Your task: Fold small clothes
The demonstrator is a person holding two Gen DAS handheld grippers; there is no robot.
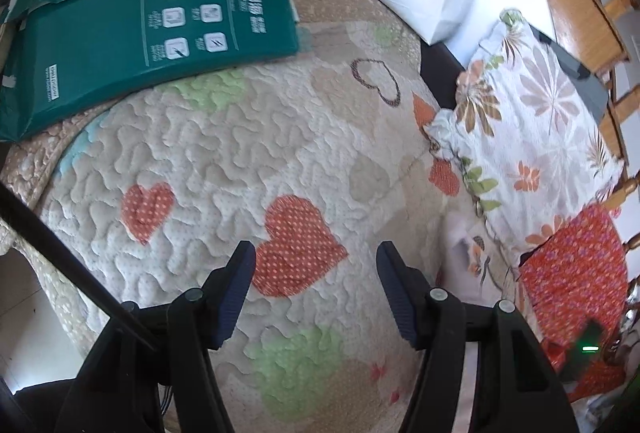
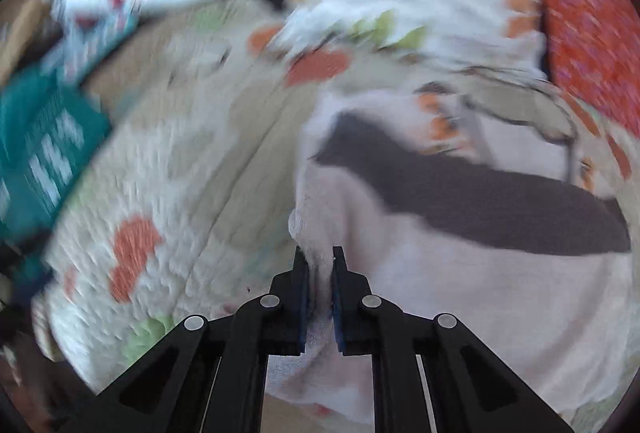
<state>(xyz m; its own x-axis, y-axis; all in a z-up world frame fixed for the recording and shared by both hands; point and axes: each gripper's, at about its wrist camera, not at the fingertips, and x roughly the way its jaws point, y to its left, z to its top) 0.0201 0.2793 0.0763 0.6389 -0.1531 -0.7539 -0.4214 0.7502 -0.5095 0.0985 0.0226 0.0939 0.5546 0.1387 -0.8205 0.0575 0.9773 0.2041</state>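
I am looking over the heart-patterned quilt (image 1: 224,153). Far left, a green package (image 1: 132,29) is lying on it, its print too small to read. My right gripper (image 2: 320,265) is pinching a pale garment (image 2: 460,297) near right; my left gripper (image 1: 316,265) is hovering with fingers spread, holding nothing.

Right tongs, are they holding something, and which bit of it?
Yes. The right tongs are shut on the edge of a pale pinkish garment. The left tongs are open over the heart quilt, holding nothing.
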